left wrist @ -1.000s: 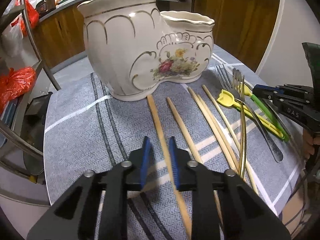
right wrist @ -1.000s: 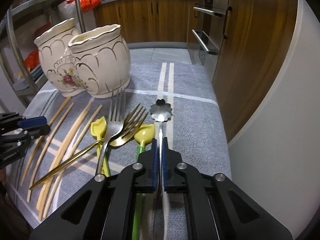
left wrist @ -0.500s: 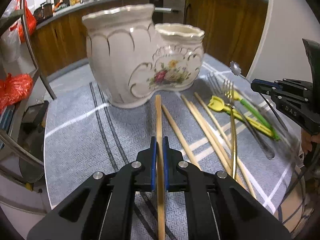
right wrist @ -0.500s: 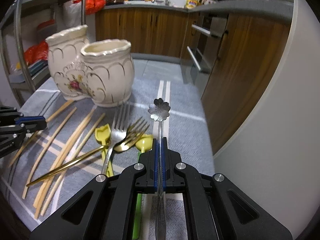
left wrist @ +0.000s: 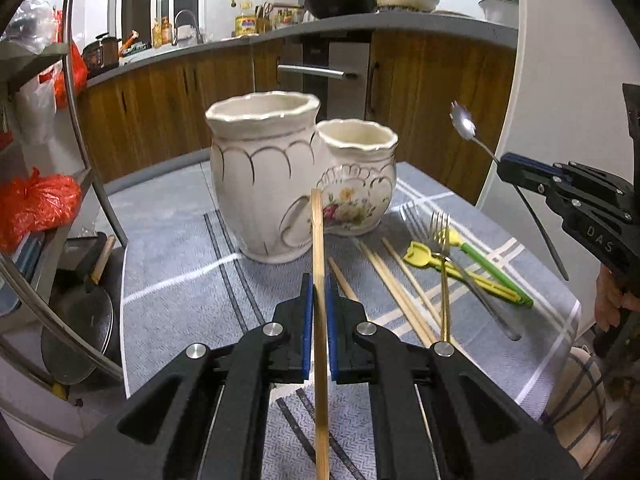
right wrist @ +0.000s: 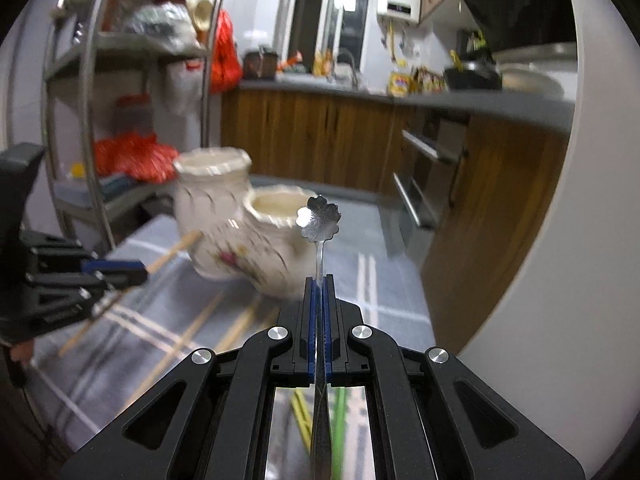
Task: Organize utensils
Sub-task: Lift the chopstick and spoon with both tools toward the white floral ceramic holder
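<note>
The left claw [left wrist: 319, 308] is clamped on a chopstick [left wrist: 318, 248], the right claw [right wrist: 319, 312] on a spoon [right wrist: 319, 220], both above the bench [left wrist: 180, 280]. Each should tip upright over the holder [left wrist: 296, 184] before release.

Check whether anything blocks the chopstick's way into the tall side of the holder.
Nothing visible does. The left tool holds the chopstick off the cloth, its tip in front of the holder. The tall mouth looks open, though its inside is hidden.
</note>
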Available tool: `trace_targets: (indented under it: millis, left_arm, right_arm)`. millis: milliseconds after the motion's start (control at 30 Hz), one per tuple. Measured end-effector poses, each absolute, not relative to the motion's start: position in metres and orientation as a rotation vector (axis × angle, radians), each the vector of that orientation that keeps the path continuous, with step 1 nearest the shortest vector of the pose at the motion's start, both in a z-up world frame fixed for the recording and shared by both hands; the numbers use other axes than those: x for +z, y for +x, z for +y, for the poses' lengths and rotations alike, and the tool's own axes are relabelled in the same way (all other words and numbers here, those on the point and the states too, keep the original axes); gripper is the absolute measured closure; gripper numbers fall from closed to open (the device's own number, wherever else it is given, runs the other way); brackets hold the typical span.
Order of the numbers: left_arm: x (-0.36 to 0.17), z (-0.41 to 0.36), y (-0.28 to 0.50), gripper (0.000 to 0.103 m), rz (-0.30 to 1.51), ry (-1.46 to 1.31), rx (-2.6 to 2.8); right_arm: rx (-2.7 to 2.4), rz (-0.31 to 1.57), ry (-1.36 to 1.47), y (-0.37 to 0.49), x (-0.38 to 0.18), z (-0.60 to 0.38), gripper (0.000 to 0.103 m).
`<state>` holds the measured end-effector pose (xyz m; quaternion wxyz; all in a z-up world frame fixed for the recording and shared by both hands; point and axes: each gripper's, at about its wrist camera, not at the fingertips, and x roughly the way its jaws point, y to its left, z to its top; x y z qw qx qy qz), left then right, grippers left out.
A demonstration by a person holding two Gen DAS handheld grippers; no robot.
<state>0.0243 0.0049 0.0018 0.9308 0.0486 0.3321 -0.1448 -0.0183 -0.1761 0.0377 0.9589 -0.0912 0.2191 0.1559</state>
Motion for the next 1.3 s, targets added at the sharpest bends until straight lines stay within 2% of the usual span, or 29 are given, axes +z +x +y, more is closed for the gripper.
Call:
trace_targets:
  millis: [300, 867, 1100, 1300]
  left_arm:
    - [0.028, 0.015, 0.012, 0.097, 0.536, 0.084, -0.299]
    - [0.087, 0.014, 0.033, 0.097, 0.299, 0.146, -0.229]
    - [0.122, 0.039, 0.065, 0.097, 0.220, 0.030, -0.273]
    - [0.141, 0.047, 0.109, 0.097, 0.233, -0.076, -0.319]
  right_arm:
    - [0.346, 0.274, -0.117, -0.025, 0.067, -0.159, 0.099]
    - [0.395, 0.231, 0.041, 0.024, 0.093, -0.154, 0.099]
    - [0.423, 0.195, 0.126, 0.061, 0.105, -0.159, 0.099]
    - [0.430, 0.197, 0.213, 0.102, 0.107, -0.159, 0.099]
